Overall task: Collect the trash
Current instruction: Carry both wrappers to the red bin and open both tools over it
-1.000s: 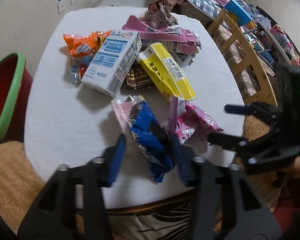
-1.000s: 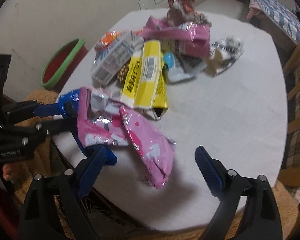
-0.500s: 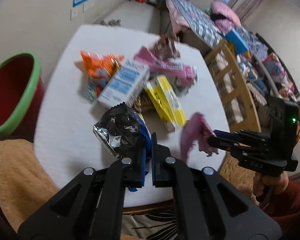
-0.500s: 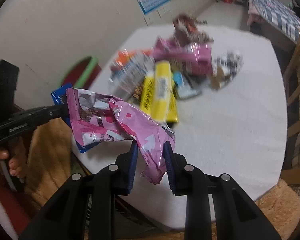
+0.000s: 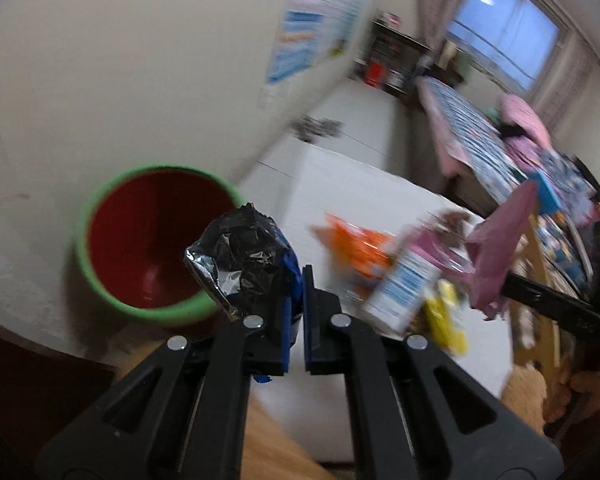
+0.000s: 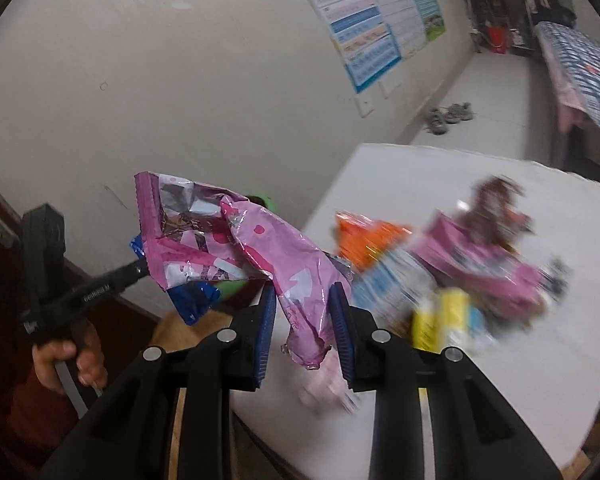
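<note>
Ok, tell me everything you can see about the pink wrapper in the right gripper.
The pink wrapper is a crinkled, glossy plastic-foil bag, pink with white and darker pink print and a silvery inside showing at its torn, serrated top. It hangs in the air, pinched near its lower part by the right gripper, with the open end flopping left. Behind it show a blue wrapper and the table.

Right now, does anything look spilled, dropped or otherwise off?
Nothing spilled. Each gripper holds one wrapper: the left gripper a blue foil wrapper before the red bin, the right gripper a pink wrapper. Remaining trash on the table is motion-blurred.
</note>
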A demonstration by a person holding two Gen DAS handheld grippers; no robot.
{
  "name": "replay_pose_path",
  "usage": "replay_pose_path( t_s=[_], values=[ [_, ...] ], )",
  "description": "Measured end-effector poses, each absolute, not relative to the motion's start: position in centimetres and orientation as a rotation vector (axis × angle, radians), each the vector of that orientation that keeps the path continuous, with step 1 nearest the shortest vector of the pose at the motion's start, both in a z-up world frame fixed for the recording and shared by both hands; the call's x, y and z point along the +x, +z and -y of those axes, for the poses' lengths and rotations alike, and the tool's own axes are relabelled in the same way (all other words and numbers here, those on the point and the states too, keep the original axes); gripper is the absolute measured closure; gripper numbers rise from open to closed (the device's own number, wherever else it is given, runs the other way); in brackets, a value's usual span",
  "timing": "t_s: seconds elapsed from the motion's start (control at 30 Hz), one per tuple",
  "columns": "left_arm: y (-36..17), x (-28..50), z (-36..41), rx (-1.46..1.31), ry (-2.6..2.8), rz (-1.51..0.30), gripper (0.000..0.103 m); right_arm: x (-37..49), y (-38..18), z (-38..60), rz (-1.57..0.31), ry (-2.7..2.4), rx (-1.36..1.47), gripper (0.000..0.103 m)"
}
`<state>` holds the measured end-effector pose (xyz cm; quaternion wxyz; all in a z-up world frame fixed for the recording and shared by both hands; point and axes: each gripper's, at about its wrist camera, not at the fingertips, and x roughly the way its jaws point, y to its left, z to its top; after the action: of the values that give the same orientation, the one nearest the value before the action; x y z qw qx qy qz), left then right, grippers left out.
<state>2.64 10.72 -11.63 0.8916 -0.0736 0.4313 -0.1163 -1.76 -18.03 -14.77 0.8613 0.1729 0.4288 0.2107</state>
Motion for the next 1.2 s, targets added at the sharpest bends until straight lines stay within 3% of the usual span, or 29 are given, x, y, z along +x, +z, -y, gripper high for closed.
replay_pose_path(
  t_s=[0.53,0.57,0.6,0.63,0.7,0.93,1.2],
  values=[
    [-15.9,11.7,-22.0,-0.202,-0.026,-0.924,0.098,12.4,-17.9,0.1,-1.045,0.563,0.256,0.073],
    [-16.1,11.7,-22.0,-0.204,-0.024,-0.922,0.097,12.4,-18.0,-0.4,-1.046,0.565,0.253,0.071],
    [-16.3,11.9,-22.2,-0.208,-0.021,-0.921,0.088,12.7,-18.2,-0.9,-1.05,0.567,0.249,0.066],
    [-16.5,11.9,-22.5,-0.208,-0.017,-0.919,0.071,12.9,-18.4,-1.3,-1.056,0.568,0.248,0.063],
    [-16.7,11.8,-23.2,-0.218,0.011,-0.902,0.045,12.5,-18.4,-1.8,-1.061,0.573,0.254,0.047],
    [-17.2,11.3,-24.3,-0.274,0.053,-0.901,0.043,11.7,-18.3,-1.2,-1.051,0.584,0.247,0.045],
    [-15.4,9.3,-20.8,-0.201,0.024,-0.861,0.037,6.9,-16.1,6.7,-0.971,0.479,0.201,0.031]
  ],
)
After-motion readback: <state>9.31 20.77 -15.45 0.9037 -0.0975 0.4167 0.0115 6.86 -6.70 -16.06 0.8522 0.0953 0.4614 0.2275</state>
